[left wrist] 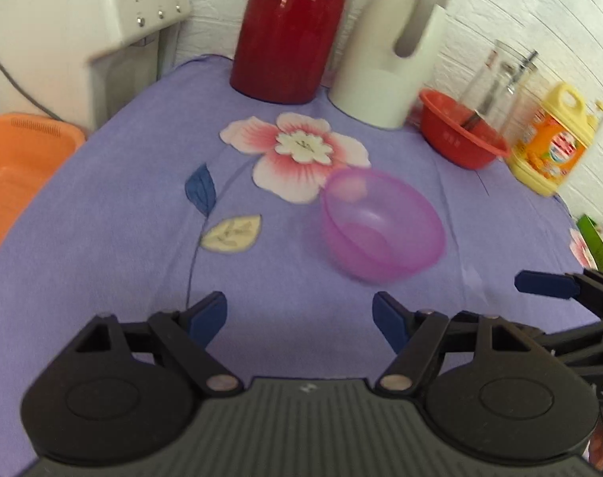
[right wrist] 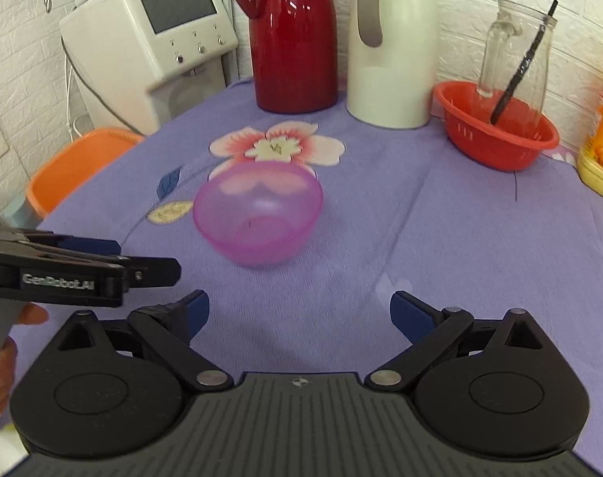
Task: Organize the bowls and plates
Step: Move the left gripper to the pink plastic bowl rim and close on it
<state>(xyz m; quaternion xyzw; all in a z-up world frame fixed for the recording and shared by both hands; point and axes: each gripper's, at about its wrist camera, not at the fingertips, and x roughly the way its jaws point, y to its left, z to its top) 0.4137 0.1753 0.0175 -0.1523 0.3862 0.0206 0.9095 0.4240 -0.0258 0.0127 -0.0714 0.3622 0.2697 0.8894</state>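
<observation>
I am looking down at a table with a purple cloth (left wrist: 103,206) on it. One pink bowl (left wrist: 382,224) is sitting alone near the middle of the cloth, right beside the big flower print (left wrist: 297,151). It is leaning a bit to one side. Nothing is touching it.

I am holding my left gripper (left wrist: 300,318) with its jaws apart, and nothing is between them. My right gripper (right wrist: 300,314) is spread wide too, and it is holding nothing. Both are hanging over the cloth, near the pink bowl but not on it. The bowl is sitting a little to the right of my left gripper and a little to the left of my right one.

I think the job is only starting. The pink bowl is not stacked or put away yet, and I am not seeing any plates at all. I think grabbing that bowl comes next.

Now I am counting. There is one pink bowl. There is one red basket (right wrist: 496,131) at the back right, with a glass jar (right wrist: 516,47) standing in it. There is one red jug (right wrist: 293,35) and one white jug (right wrist: 393,47) at the back. There is one yellow soap bottle (left wrist: 551,143) on the right. One orange tub (left wrist: 19,175) is sitting off the left side, and one white machine (right wrist: 154,39) is behind it.
</observation>
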